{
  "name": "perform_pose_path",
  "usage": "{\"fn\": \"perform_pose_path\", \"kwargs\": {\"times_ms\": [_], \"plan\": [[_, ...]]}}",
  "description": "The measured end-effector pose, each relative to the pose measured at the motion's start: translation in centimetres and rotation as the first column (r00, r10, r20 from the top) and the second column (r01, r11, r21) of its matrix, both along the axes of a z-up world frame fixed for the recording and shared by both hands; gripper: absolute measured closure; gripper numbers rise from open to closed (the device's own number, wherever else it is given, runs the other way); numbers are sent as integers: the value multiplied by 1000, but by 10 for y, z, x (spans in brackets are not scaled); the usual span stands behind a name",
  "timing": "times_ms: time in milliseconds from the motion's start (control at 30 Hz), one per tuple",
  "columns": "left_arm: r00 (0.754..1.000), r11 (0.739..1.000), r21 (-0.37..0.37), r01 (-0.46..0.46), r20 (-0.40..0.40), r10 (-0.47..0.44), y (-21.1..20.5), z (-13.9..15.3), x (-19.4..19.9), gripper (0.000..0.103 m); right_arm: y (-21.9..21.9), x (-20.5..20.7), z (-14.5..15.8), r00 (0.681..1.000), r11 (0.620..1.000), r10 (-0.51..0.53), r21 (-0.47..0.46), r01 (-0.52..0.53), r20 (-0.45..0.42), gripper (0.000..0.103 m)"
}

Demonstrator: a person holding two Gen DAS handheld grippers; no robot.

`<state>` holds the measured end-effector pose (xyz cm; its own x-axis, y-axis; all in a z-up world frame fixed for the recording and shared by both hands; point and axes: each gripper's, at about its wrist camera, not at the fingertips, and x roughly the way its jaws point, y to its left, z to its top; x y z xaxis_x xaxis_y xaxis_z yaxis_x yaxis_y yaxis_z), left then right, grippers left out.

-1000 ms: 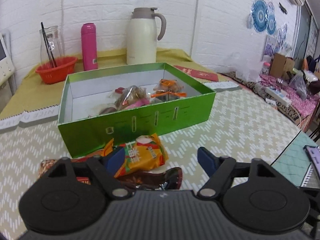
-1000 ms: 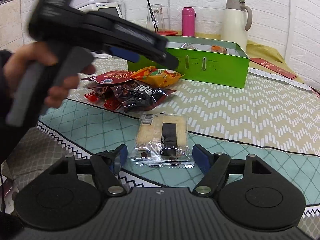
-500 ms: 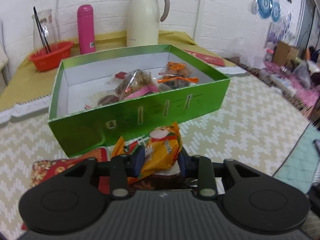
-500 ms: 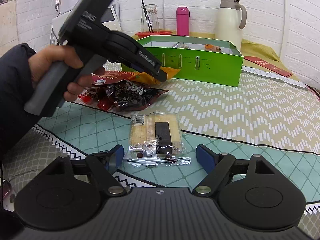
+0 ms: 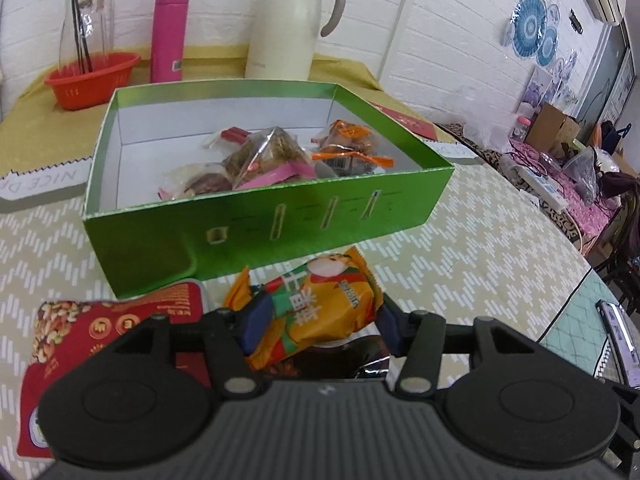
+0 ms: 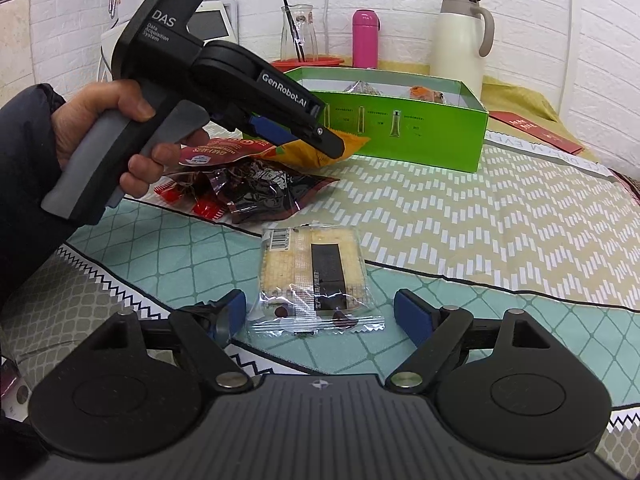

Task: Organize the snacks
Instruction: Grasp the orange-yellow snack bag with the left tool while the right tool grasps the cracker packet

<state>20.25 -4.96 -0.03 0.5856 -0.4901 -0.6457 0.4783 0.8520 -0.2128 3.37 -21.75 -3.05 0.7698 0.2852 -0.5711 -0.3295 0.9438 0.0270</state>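
- The orange snack packet (image 5: 320,308) is found between the blue pads of the left gripper (image 5: 316,320), lying tilted against the near wall of the green box (image 5: 256,216) and above a dark wrapper (image 6: 264,188).
- The jaws of the left gripper are opening at this moment; the packet is between them, and both pads (image 5: 258,320) appear to be in contact with its sides, so it is judged to be held, though loosely.
- The step in hand is judged to be the pick-up of this packet for transfer into the box, where several wrapped snacks (image 5: 272,152) are already placed.
- A red nut packet (image 5: 80,328) is noted just beside the orange one, partly under the gripper body.
- The cracker packet (image 6: 312,276) is seen flat on the patterned tablecloth (image 6: 480,232), between the widely parted fingers of the right gripper (image 6: 320,316); it is not touched by them.
- The left gripper is seen from the right wrist view, carried in a person's hand (image 6: 116,136).
- For the next move, a firmer closure on the orange packet is judged necessary, followed by a lift clear of the box wall and a release over the bare part of the box floor.
- A slip from the glossy wrapper is assessed as the chief risk.
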Motion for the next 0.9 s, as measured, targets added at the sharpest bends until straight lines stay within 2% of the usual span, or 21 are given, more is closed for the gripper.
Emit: {"fn": "perform_pose_path", "kwargs": {"times_ms": [200, 333, 400, 433, 467, 500, 600, 667, 833, 900], "plan": [[996, 989, 141, 35, 77, -47, -14, -5, -9, 40, 3, 3, -1, 1000, 1000, -6, -9, 6, 8, 0], [993, 979, 203, 12, 111, -35, -21, -11, -5, 39, 5, 6, -1, 1000, 1000, -16, -13, 16, 16, 0], [991, 968, 252, 2, 126, -35, -26, -13, -5, 48, 4, 6, -3, 999, 1000, -20, -11, 20, 40, 0], [991, 970, 243, 12, 128, -44, -27, -11, -7, 61, 4, 5, -3, 998, 1000, -10, -11, 11, 58, 0], [991, 974, 226, 12, 130, -43, -26, -6, -10, 69, 3, 6, -2, 999, 1000, -10, -13, 11, 53, 4], [991, 979, 204, 12, 130, -39, -25, -1, -11, 70, 3, 7, -1, 999, 1000, -11, -11, 12, 46, 6], [998, 999, 47, 6, 65, -9, -6, 12, -9, 73, 4, 4, 5, 998, 1000, -2, -14, 3, 56, 7], [1000, 999, -40, -2, 27, 3, 7, 18, -9, 77, 4, 0, 10, 997, 1000, 4, -6, -4, 72, 7], [999, 986, -164, -28, 29, 33, 30, 40, -19, 88, -2, -1, 27, 993, 1000, 5, 23, -8, 122, 8], [998, 981, -193, -27, 47, 36, 35, 51, -24, 88, -5, 1, 36, 989, 999, 7, 36, -13, 145, 8]]}}
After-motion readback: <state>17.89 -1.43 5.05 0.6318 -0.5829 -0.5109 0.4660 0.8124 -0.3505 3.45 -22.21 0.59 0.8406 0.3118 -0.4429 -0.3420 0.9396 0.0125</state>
